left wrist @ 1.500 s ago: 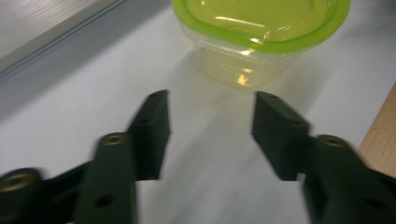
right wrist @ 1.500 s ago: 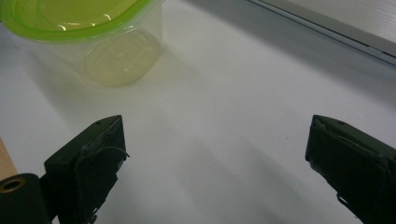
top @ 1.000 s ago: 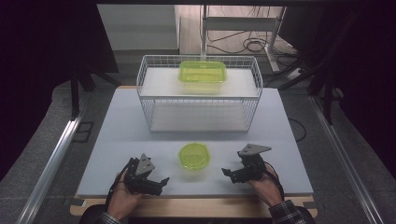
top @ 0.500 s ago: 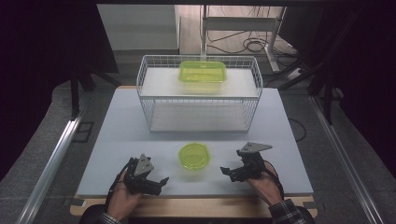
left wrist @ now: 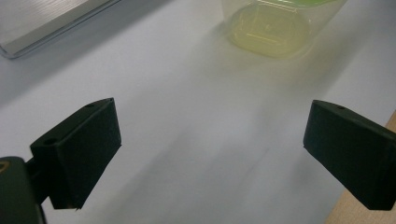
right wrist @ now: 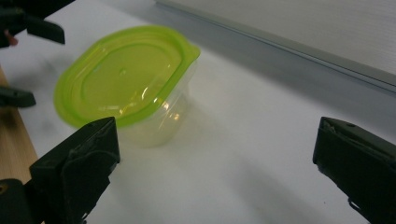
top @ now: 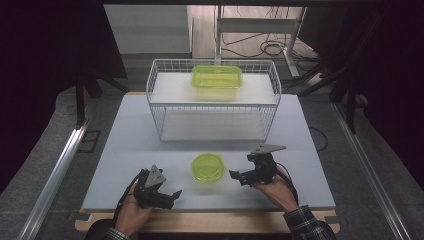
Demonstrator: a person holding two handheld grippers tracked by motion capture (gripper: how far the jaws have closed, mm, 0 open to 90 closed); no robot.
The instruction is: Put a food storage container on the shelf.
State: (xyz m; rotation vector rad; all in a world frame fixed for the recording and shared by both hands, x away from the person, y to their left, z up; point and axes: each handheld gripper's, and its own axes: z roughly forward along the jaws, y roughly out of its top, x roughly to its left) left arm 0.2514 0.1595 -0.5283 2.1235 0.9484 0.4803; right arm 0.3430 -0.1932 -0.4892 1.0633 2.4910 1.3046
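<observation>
So the small clear plastic tub with the round lime-green lid (top: 208, 167) sits on the white bench (top: 125, 145), right between the two tongs. Right tongs (top: 239, 176) are just beside it, jaws wide open, nothing held. Left tongs (top: 170, 196) sit nearer the bench's front edge, also gaping, empty.

Small clear plastic container (top: 208, 167) with yellow-green oval lid (right wrist: 121, 74), closed, upright on white table, ahead of left jaws, ahead and left of right jaws, between both grippers, touching neither
</observation>
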